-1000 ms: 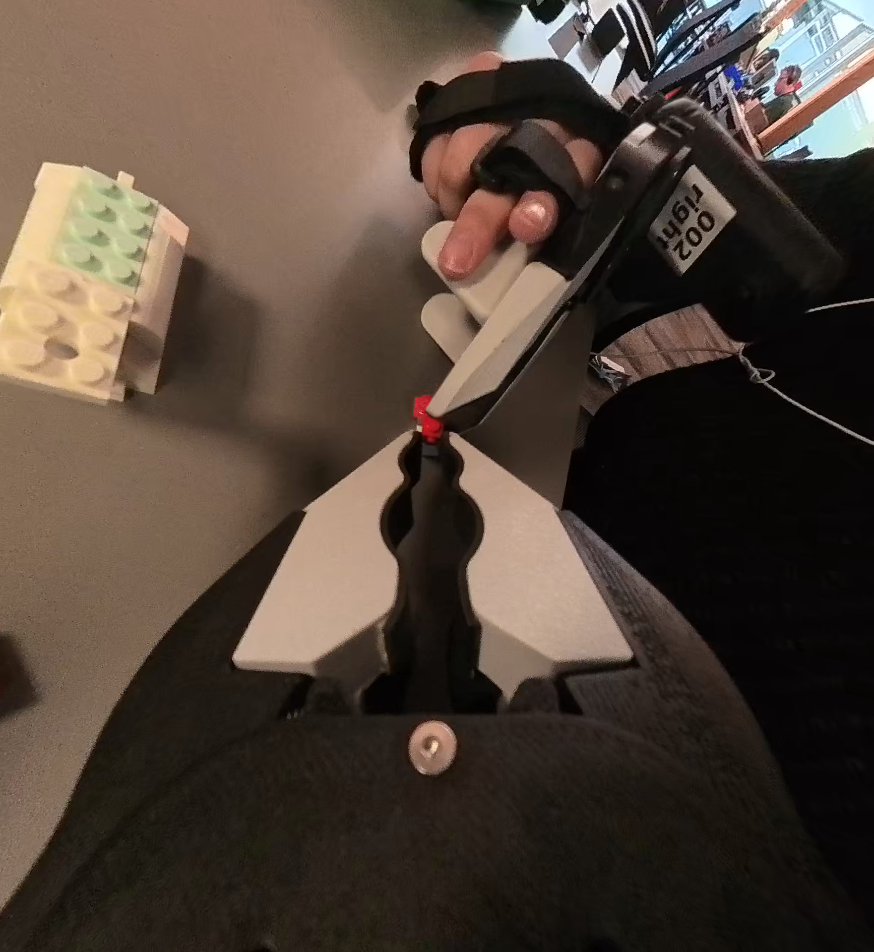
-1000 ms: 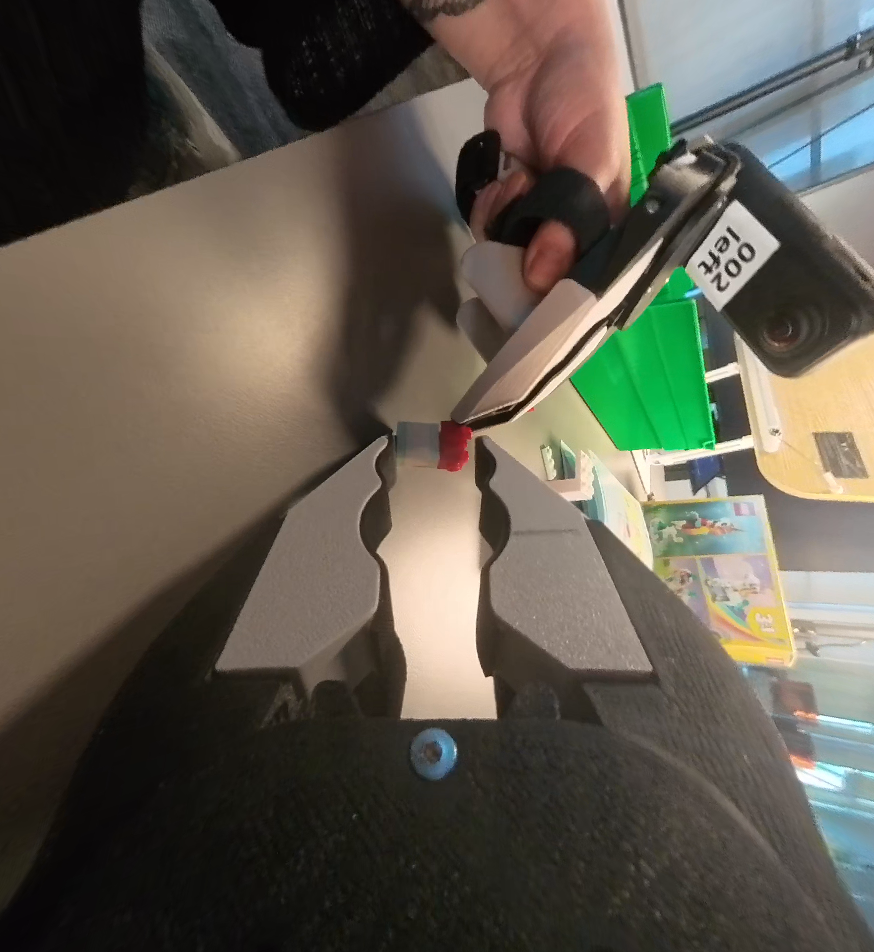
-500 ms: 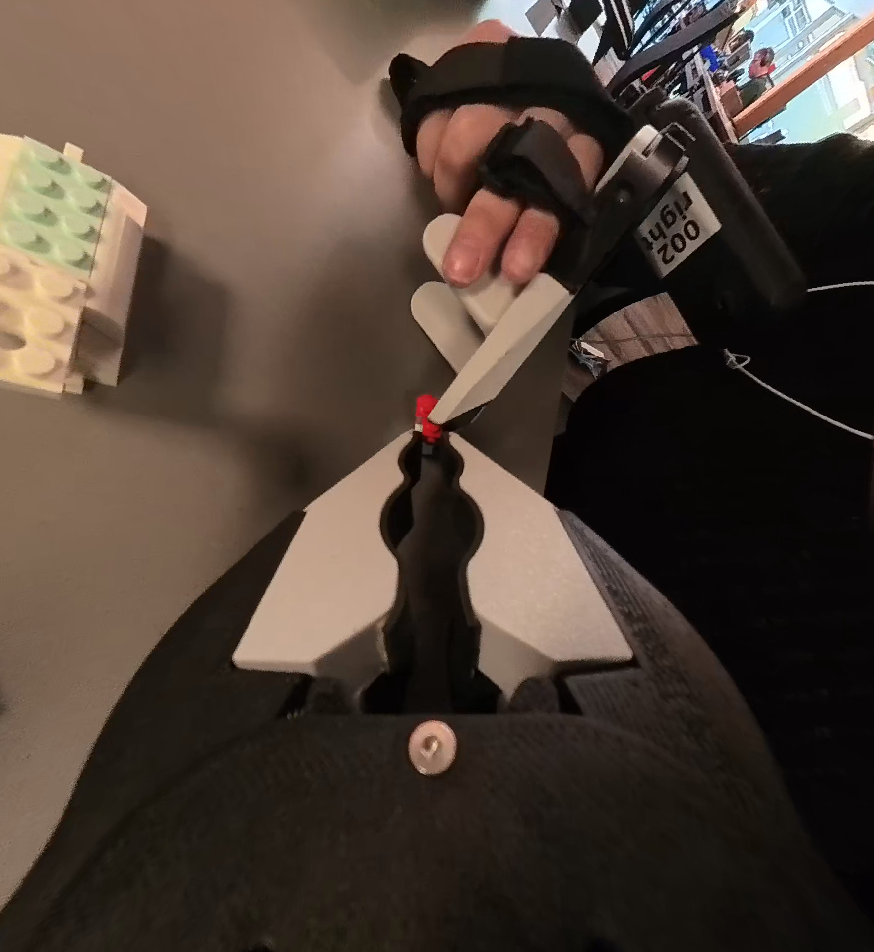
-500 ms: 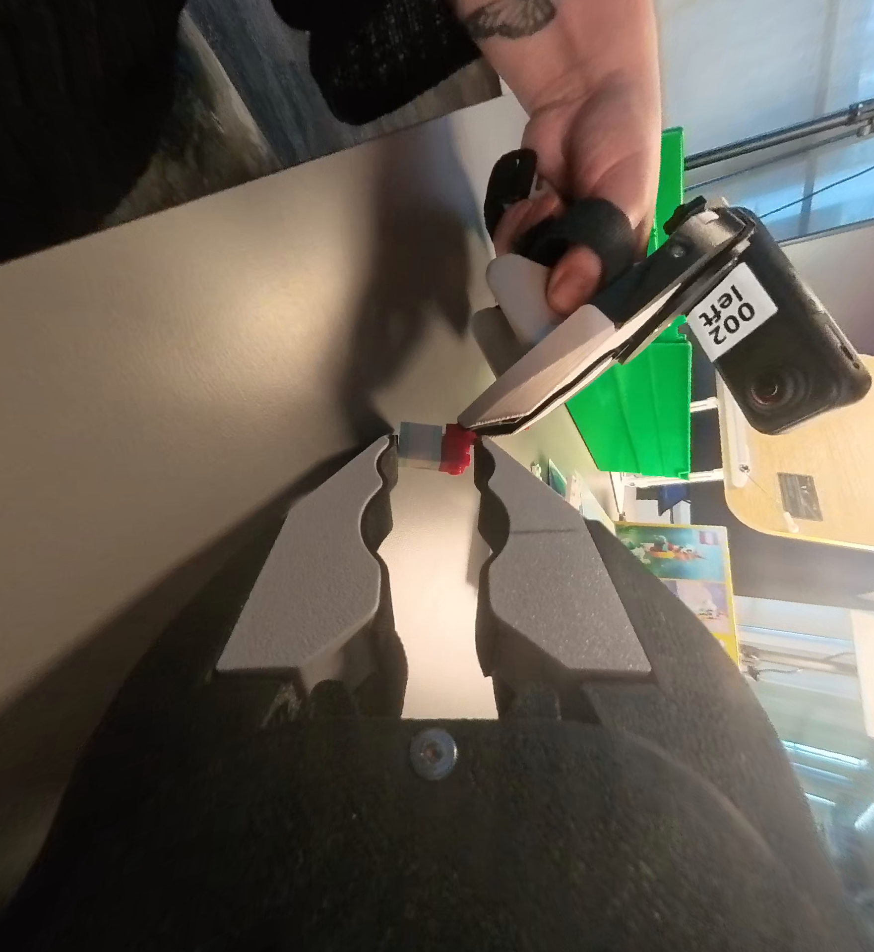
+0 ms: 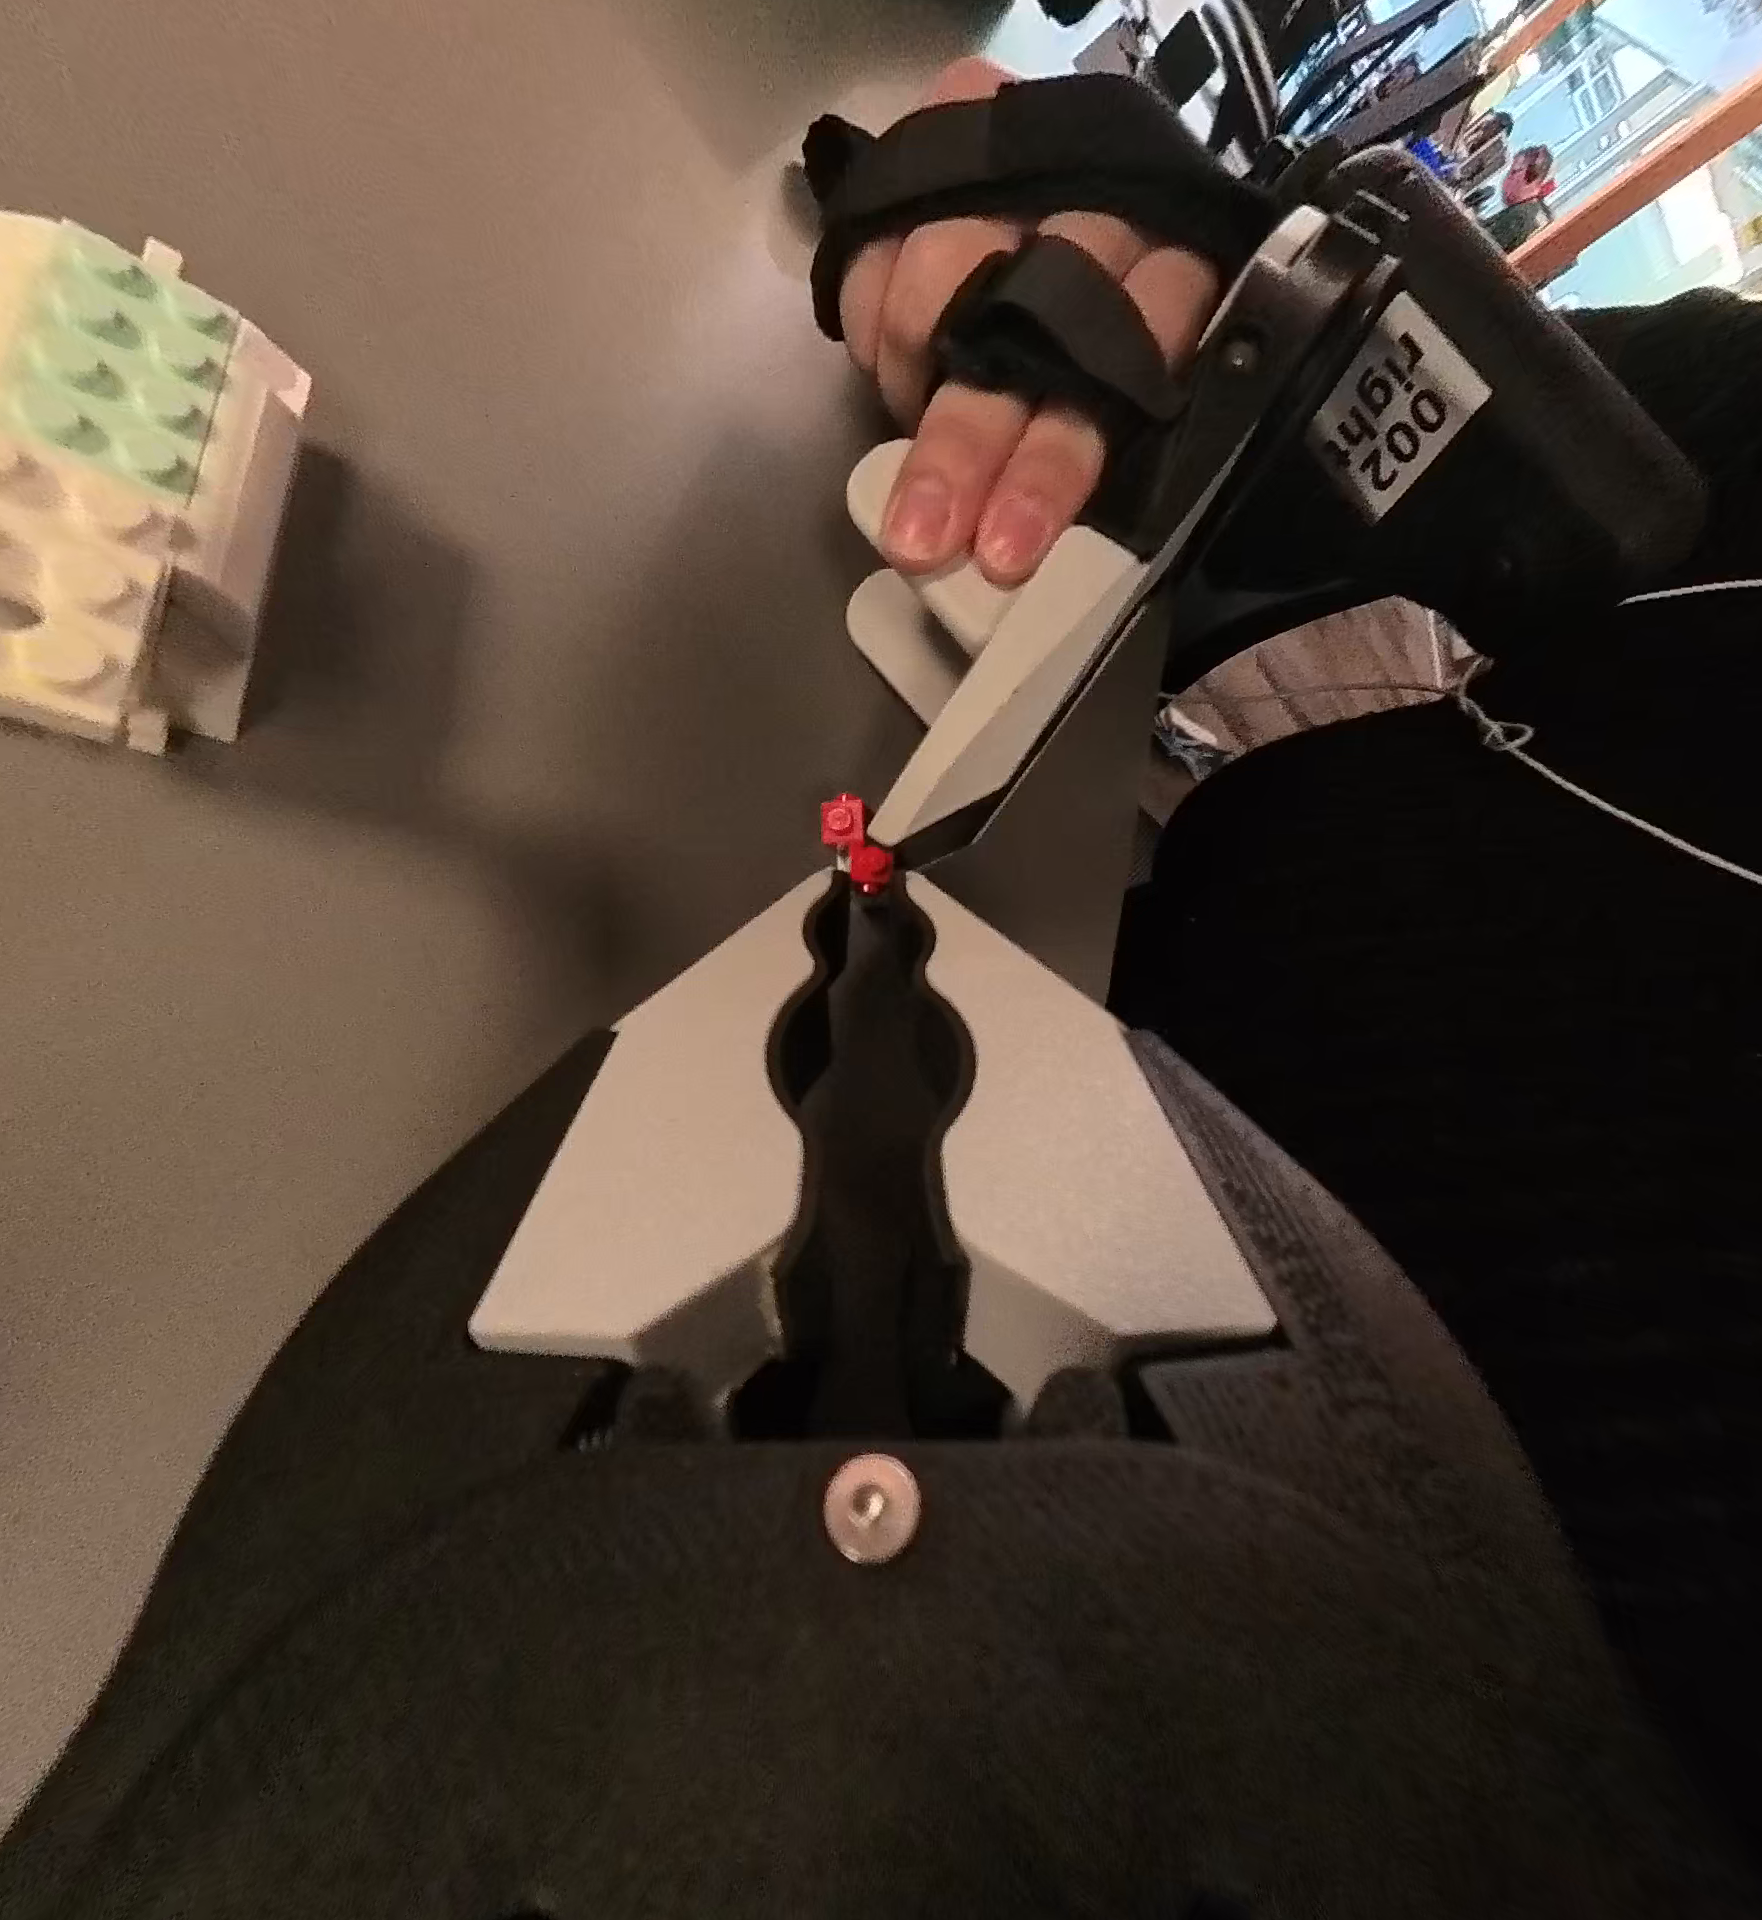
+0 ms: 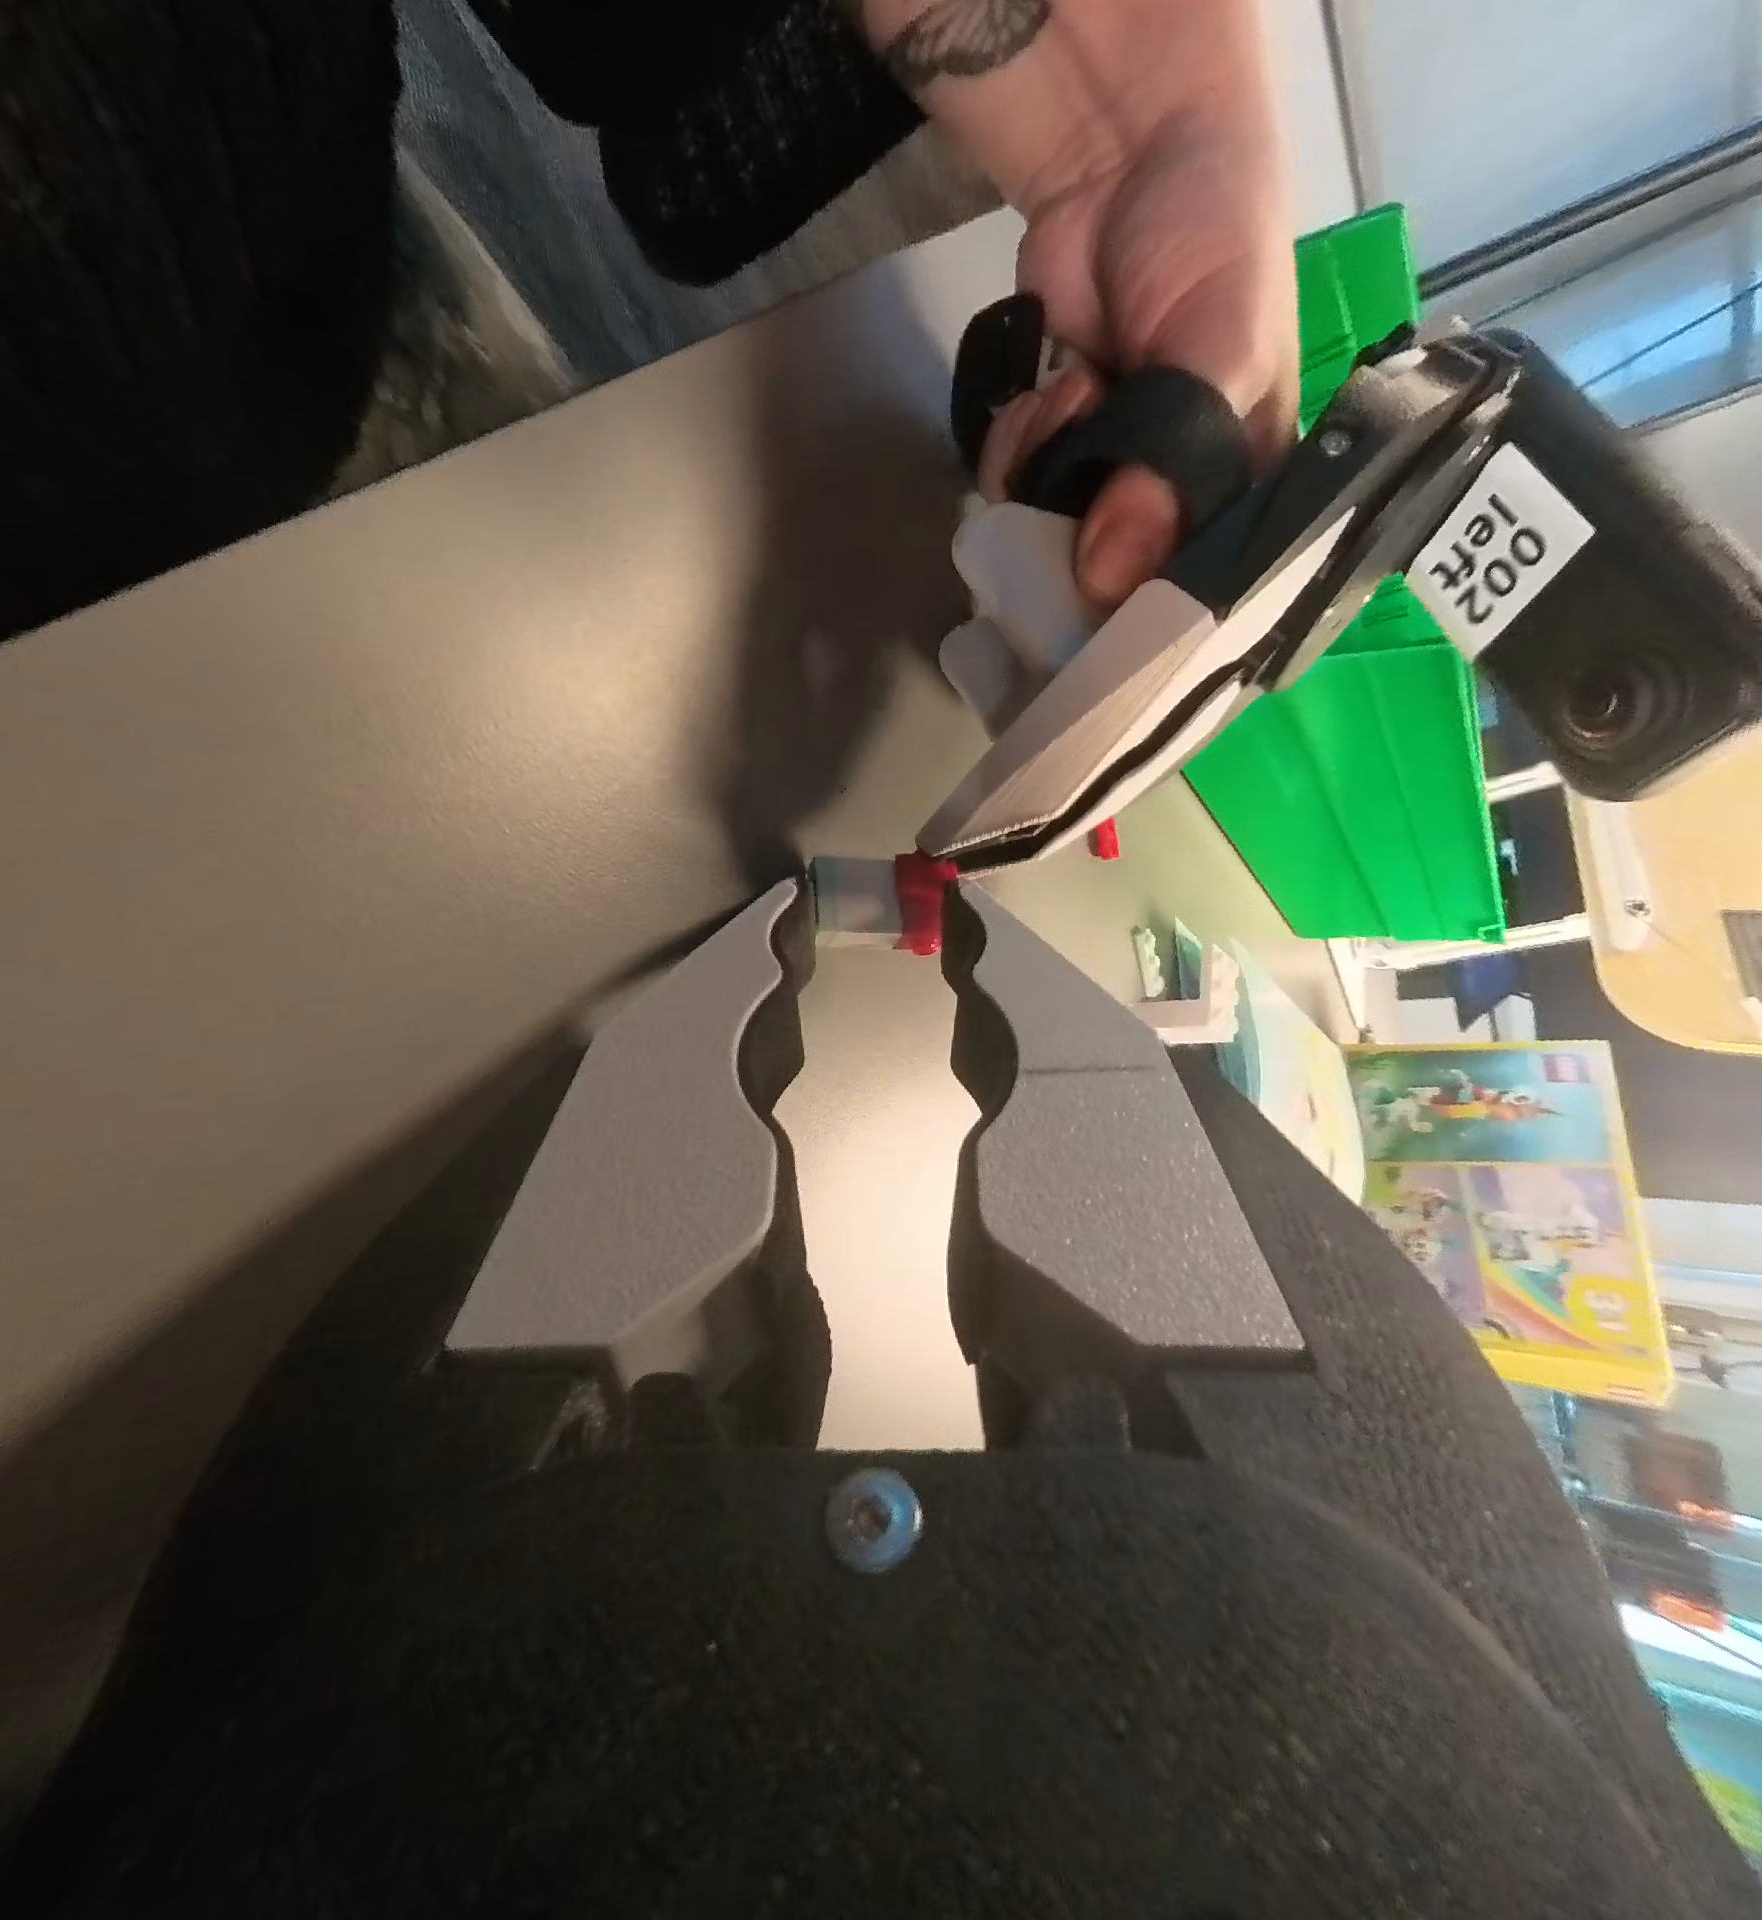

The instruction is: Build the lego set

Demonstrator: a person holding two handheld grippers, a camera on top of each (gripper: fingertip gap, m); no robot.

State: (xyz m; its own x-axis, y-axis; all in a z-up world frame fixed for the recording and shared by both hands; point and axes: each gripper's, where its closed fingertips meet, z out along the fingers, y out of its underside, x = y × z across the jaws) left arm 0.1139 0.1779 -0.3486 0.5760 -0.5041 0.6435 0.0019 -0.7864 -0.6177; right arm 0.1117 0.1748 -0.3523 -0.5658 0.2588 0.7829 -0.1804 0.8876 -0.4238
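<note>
My left gripper [image 5: 864, 888] is shut at its tips on a small red piece [image 5: 872, 868], held above the grey table [image 5: 337, 987]. My right gripper [image 6: 877, 914] is shut on a small pale piece [image 6: 851, 904] with a red piece [image 6: 921, 899] on its end. The two grippers meet tip to tip. The right gripper [image 5: 892, 831] comes in from the upper right of the left wrist view, with a second red piece [image 5: 844, 821] at its tip. The left gripper [image 6: 960, 852] touches the red end in the right wrist view.
A white and mint-green brick block [image 5: 77, 468] stands on the table at the left. Green bins [image 6: 1376, 779], a yellow set box [image 6: 1511, 1195], white loose parts [image 6: 1199, 997] and a small red piece [image 6: 1102, 836] lie farther off. The person's dark clothing [image 5: 1479, 1039] is close on the right. The grippers are tip to tip, or close to it.
The grippers stay tip to tip while both tilt a little. A second red piece now shows at the tips in the left wrist view. The red brick at the lower left has left the view.
</note>
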